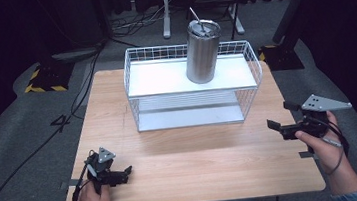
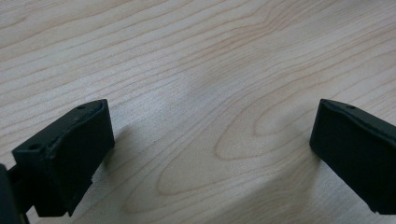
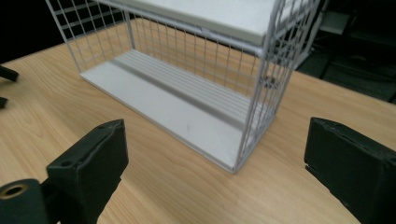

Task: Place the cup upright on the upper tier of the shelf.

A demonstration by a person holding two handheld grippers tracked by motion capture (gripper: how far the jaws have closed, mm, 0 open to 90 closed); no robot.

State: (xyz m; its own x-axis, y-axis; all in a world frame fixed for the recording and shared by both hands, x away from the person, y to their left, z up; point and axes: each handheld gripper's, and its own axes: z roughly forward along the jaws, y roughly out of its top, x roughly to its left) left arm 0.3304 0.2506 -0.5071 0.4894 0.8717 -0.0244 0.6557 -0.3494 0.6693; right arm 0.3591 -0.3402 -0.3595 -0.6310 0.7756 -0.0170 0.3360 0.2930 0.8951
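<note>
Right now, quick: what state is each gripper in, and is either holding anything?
Left gripper: open, holding nothing, jaws spread over bare table.
Right gripper: open, holding nothing, jaws spread facing the wire rack.

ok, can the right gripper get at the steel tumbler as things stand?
Probably yes: right gripper is open, and the steel tumbler stands on the wire rack's open top shelf, nothing between but its low rim.

Black grippers (image 1: 289, 118), grey triangular plates, denim sleeves (image 1: 353, 196)
</note>
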